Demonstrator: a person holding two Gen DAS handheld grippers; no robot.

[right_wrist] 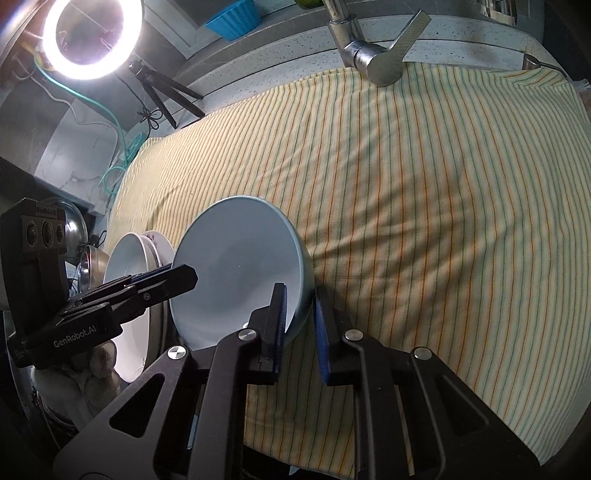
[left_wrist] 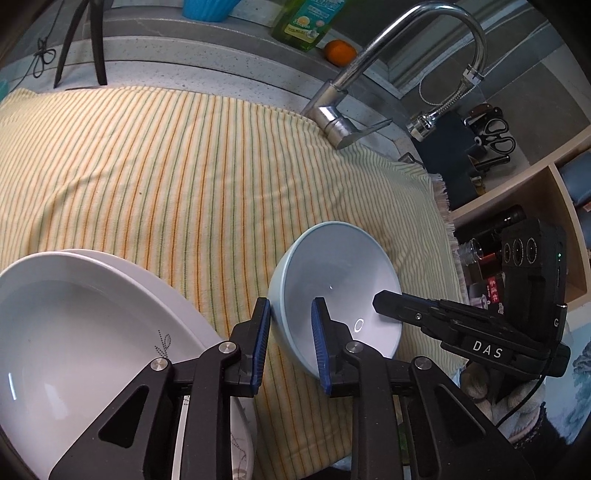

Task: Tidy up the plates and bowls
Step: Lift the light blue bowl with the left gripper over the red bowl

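Observation:
A pale blue bowl (left_wrist: 332,288) is tilted on the striped cloth (left_wrist: 184,166). My left gripper (left_wrist: 290,332) straddles its left rim, one blue pad outside and one inside. My right gripper (right_wrist: 299,317) straddles the opposite rim of the same bowl (right_wrist: 236,266); it also shows in the left wrist view (left_wrist: 406,310). I cannot tell whether either pair of jaws presses the rim. A stack of white plates (left_wrist: 74,314) lies to the left, also seen in the right wrist view (right_wrist: 129,258).
A chrome faucet (left_wrist: 369,66) stands at the back of the cloth. A green soap bottle (left_wrist: 306,22), an orange (left_wrist: 340,51) and a blue cup (left_wrist: 210,9) sit on the ledge. A ring light (right_wrist: 92,37) on a tripod stands far left. Shelves (left_wrist: 535,206) are at right.

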